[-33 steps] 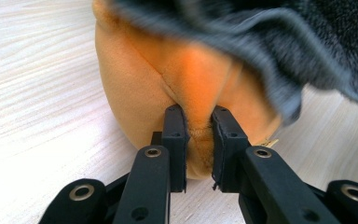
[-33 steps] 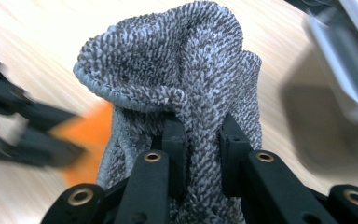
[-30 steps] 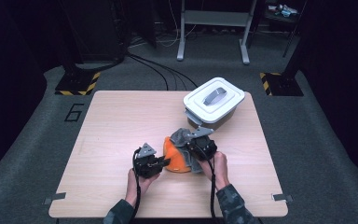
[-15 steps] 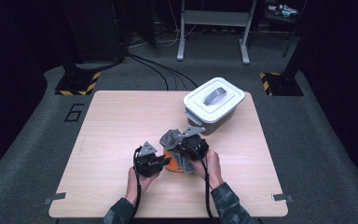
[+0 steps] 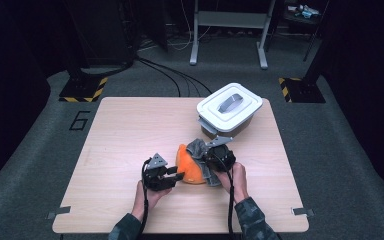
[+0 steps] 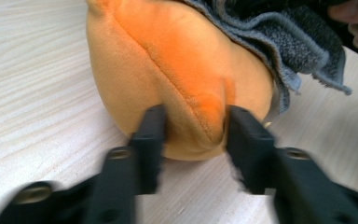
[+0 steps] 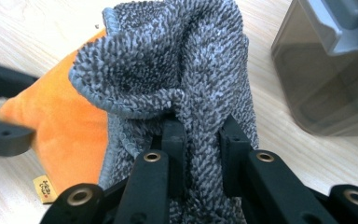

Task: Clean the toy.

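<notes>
An orange plush cloth (image 5: 190,170) lies bunched on the wooden table (image 5: 130,130), with a grey towel (image 5: 197,147) draped over its far right side. My left gripper (image 5: 177,176) points at the orange cloth from the left. In the left gripper view its jaws have just been opening and now stand apart, with a fold of the orange cloth (image 6: 177,60) still between them (image 6: 193,126). My right gripper (image 7: 200,135) is shut on a thick fold of the grey towel (image 7: 177,60), which rises in front of it.
A clear box with a white lid (image 5: 228,106) stands at the table's back right, close behind the right gripper. Its grey wall (image 7: 326,79) fills the right gripper view's upper right. A person's hands hold both grippers from the near edge.
The right gripper swung left over the orange cloth, then back right with the grey towel, baring more of the orange. The left gripper kept its place.
</notes>
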Available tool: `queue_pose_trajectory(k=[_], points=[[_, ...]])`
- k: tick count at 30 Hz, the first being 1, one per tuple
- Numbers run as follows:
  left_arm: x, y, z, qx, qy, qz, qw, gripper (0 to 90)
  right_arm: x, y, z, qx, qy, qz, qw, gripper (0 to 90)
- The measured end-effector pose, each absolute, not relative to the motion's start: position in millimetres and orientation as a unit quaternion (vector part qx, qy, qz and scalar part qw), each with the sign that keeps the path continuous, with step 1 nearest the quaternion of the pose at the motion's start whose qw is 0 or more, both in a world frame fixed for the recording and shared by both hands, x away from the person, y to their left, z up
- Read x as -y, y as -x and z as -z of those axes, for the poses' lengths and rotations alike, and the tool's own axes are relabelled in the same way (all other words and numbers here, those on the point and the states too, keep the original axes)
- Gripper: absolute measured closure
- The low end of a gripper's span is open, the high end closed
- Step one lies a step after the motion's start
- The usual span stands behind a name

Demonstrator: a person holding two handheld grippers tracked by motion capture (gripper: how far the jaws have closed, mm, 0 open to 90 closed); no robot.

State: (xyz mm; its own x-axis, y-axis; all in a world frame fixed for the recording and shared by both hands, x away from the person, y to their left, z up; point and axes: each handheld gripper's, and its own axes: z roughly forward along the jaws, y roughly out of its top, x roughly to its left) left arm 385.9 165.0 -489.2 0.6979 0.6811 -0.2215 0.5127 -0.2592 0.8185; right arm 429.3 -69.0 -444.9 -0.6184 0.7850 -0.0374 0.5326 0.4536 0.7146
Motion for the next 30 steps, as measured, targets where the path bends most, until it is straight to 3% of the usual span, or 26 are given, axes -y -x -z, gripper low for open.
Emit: queue_pose_trajectory(k=[3, 7, 11, 15, 17, 23, 26, 30], points=[[-164.2, -386.2, 489.8, -0.386, -0.784, -0.092, 0.477, 74.3, 66.3, -429.8, 433.3, -0.83, -0.393, -0.349, 0.187, 76.2], [-164.4, -383.1, 491.2, -0.391, -0.776, -0.093, 0.485, 77.6, 38.5, -418.1, 412.4, -0.836, -0.361, -0.37, 0.187, 76.2], [-164.6, -383.1, 491.3, -0.392, -0.78, -0.111, 0.474, 80.0, 6.1, -420.7, 423.3, -0.866, -0.321, -0.326, 0.204, 76.4], [-166.0, -382.3, 493.9, -0.404, -0.77, -0.104, 0.483, 81.1, 17.9, -424.6, 428.3, -0.858, -0.342, -0.324, 0.203, 76.7], [-167.1, -383.0, 493.7, -0.406, -0.77, -0.102, 0.482, 81.0, 31.8, -424.8, 428.0, -0.858, -0.345, -0.304, 0.229, 76.7], [-160.5, -383.3, 489.9, -0.394, -0.775, -0.1, 0.483, 80.8, 76.7, -426.3, 445.1, -0.838, -0.4, -0.307, 0.208, 76.6], [-159.4, -383.8, 485.3, -0.39, -0.774, -0.105, 0.488, 80.7, 69.9, -421.5, 429.0, -0.837, -0.387, -0.316, 0.222, 76.4], [-155.8, -383.9, 483.0, -0.386, -0.782, -0.11, 0.476, 80.8, 31.7, -415.5, 409.0, -0.849, -0.337, -0.354, 0.199, 76.4]])
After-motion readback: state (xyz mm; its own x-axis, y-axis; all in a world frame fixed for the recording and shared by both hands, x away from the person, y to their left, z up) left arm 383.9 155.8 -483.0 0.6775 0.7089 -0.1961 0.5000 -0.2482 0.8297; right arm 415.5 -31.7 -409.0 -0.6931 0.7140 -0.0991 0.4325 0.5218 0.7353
